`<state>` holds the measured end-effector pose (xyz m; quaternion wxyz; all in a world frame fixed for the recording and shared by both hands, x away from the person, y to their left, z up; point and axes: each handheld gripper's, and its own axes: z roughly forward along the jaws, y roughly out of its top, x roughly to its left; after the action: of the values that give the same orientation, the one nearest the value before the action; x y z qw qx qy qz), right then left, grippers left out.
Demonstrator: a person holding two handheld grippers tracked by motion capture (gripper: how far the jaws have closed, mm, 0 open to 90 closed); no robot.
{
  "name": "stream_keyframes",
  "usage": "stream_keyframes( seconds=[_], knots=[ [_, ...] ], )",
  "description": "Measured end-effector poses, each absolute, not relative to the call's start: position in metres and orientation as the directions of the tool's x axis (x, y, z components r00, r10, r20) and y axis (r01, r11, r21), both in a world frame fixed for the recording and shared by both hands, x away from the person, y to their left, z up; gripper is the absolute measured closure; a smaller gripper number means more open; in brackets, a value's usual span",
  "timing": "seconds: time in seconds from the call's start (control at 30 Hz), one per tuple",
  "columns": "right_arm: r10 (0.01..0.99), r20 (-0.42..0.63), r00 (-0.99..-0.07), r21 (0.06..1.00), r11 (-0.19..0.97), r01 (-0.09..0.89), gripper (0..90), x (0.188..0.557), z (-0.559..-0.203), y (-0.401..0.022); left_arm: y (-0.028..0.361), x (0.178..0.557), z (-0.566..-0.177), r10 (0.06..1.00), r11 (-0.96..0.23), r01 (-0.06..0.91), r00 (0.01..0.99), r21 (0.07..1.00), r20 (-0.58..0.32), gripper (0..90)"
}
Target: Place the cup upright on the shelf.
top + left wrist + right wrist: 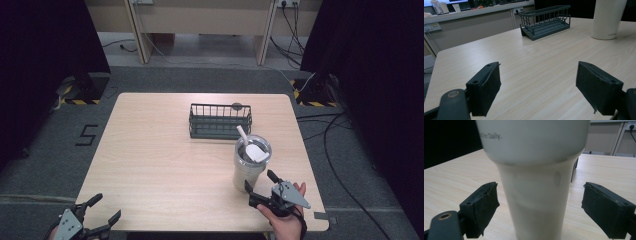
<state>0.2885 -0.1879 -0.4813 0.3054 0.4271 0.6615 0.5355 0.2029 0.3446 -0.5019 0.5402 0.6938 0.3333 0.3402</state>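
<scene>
The right gripper (pixel 261 187) sits low at the light wooden surface's (pixel 165 160) five o'clock edge, jaws spread to either side of the tall cream-white plastic tumbler (pixel 251 162) with a clear lid and white straw, apparently lined up to grasp its narrow base. Neither jaw touches the tumbler yet. What the tumbler holds cannot be told. At its twelve o'clock stands a dark green wire basket (pixel 220 120), apparently empty. The left gripper (pixel 95 216) waits at seven o'clock, jaws spread, holding nothing.

Left gripper (pixel 537 87): jaws wide apart above pale wooden table (pixel 529 65). Dark green wire basket (pixel 545 22) far centre; white tapered tumbler (pixel 607 18) far right, apart from it.
</scene>
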Motion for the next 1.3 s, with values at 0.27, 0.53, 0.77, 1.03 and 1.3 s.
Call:
stream_keyframes(
  seconds=[0.27,0.53,0.77,1.03,1.3],
  knots=[
    [0.885,0.072,-0.460,0.965,0.056,0.258,13.6,0.303,-0.484,-0.178,0.344,0.203,-0.502,0.828,-0.197,0.093,0.549,0.976,0.115,19.3],
    [0.887,0.066,-0.457,0.962,0.066,0.266,8.9,0.320,-0.485,-0.170,0.344,0.203,-0.502,0.827,-0.197,0.092,0.550,0.976,0.115,19.4],
    [0.899,0.068,-0.434,0.961,0.057,0.269,5.9,0.334,-0.488,-0.160,0.344,0.203,-0.502,0.826,-0.198,0.093,0.551,0.976,0.115,19.4],
    [0.910,0.047,-0.413,0.969,0.059,0.241,7.7,0.338,-0.492,-0.154,0.344,0.202,-0.502,0.819,-0.205,0.088,0.560,0.975,0.122,19.5],
    [0.918,0.021,-0.396,0.975,0.069,0.211,9.3,0.336,-0.495,-0.152,0.343,0.202,-0.502,0.817,-0.206,0.085,0.563,0.975,0.123,19.6]
  ],
)
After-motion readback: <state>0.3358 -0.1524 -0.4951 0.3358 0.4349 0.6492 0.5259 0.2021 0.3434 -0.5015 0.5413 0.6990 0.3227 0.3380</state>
